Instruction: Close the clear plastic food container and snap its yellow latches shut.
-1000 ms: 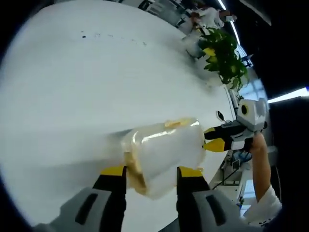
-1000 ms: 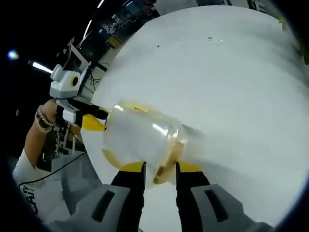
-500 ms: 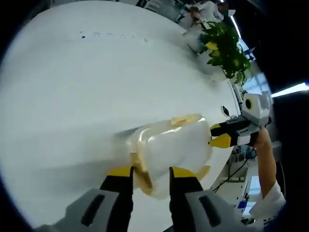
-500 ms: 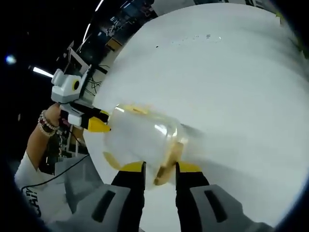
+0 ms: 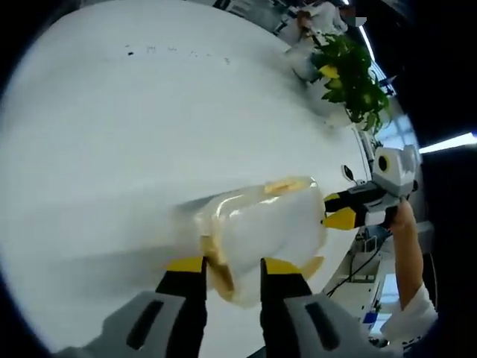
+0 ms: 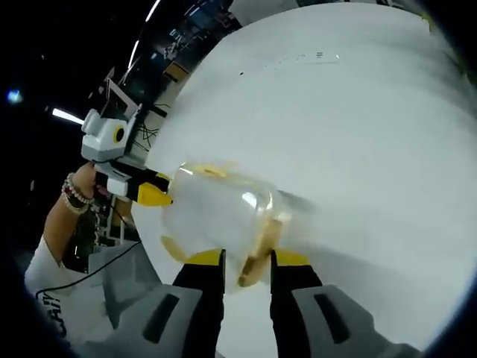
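Your box (image 5: 261, 231) lies on the white counter (image 5: 112, 134) lengthwise between your grippers, one at each short end. Left gripper (image 5: 232, 262) jaws are clenched on the near latch (image 5: 216, 261); right gripper (image 6: 247, 256) jaws pinch the opposite latch (image 6: 259, 246).

Light: bright overhead, round white tabletop (image 5: 149, 134) washed out (near glare) | Blur: soft throughout | Edges: strong fisheye bend
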A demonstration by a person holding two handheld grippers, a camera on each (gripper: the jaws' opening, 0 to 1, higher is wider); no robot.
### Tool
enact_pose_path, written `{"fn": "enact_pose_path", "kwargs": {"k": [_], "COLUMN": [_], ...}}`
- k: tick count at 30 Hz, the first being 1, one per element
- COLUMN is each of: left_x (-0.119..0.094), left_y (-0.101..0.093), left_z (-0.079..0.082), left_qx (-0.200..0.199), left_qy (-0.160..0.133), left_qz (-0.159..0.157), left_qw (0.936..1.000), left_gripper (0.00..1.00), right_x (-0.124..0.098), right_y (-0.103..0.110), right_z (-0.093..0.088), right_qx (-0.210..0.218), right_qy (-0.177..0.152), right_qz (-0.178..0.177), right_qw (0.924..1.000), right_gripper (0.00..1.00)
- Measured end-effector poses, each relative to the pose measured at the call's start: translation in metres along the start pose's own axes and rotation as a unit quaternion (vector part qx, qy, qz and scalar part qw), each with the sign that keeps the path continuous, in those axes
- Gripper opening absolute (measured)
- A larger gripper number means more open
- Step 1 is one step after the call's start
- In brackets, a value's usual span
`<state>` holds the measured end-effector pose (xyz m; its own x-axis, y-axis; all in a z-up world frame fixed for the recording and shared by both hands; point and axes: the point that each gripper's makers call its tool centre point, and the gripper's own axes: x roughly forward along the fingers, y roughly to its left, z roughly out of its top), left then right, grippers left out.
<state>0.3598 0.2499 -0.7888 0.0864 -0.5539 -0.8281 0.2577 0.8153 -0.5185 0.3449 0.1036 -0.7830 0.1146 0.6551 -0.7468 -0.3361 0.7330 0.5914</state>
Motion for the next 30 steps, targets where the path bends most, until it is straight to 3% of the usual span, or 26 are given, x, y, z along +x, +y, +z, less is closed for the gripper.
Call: {"fn": "enact_pose_path", "kwargs": {"k": [1,2,3,12,13,14,15,23,30], "left_x": [0.0,0.002,-0.002,-0.008,-0.009,-0.008,-0.008,-0.008,-0.006], "left_y": [0.0,-0.013,0.003,0.007,0.009,0.009,0.01,0.011,0.008], "left_z": [0.0,0.004,-0.002,-0.001,-0.001,-0.001,0.0,0.0,0.001], "left_qx": [0.001,-0.018,-0.021,-0.017,-0.018,-0.019,-0.02,-0.007,0.01], "left_qy": [0.0,-0.012,0.003,-0.001,-0.001,-0.001,-0.002,-0.005,-0.026], "left_qz": [-0.002,-0.039,-0.01,-0.015,-0.015,-0.014,-0.013,-0.007,-0.007], "left_qw": [1.0,0.999,0.9997,0.9997,0.9997,0.9997,0.9997,0.9999,0.9996], "left_gripper": [0.21,0.2,0.2,0.2,0.21,0.21,0.21,0.22,0.24], "right_x": [0.0,0.001,0.001,0.002,0.003,0.005,0.005,0.0,-0.003], "right_y": [0.0,0.001,-0.002,-0.006,-0.006,0.001,0.003,0.007,0.006], "right_z": [0.0,0.0,0.001,0.004,0.003,0.003,0.002,0.0,-0.001], "right_qx": [0.0,0.006,0.009,0.017,0.024,0.058,0.058,0.026,-0.001], "right_qy": [0.0,-0.001,-0.002,0.0,-0.002,-0.007,-0.008,0.0,-0.004], "right_qz": [0.0,0.006,0.003,0.009,0.014,0.036,0.046,0.026,0.009], "right_qw": [1.0,1.0,1.0,0.9998,0.9996,0.9977,0.9972,0.9993,0.9999], "right_gripper": [0.2,0.2,0.2,0.19,0.18,0.18,0.18,0.2,0.23]}}
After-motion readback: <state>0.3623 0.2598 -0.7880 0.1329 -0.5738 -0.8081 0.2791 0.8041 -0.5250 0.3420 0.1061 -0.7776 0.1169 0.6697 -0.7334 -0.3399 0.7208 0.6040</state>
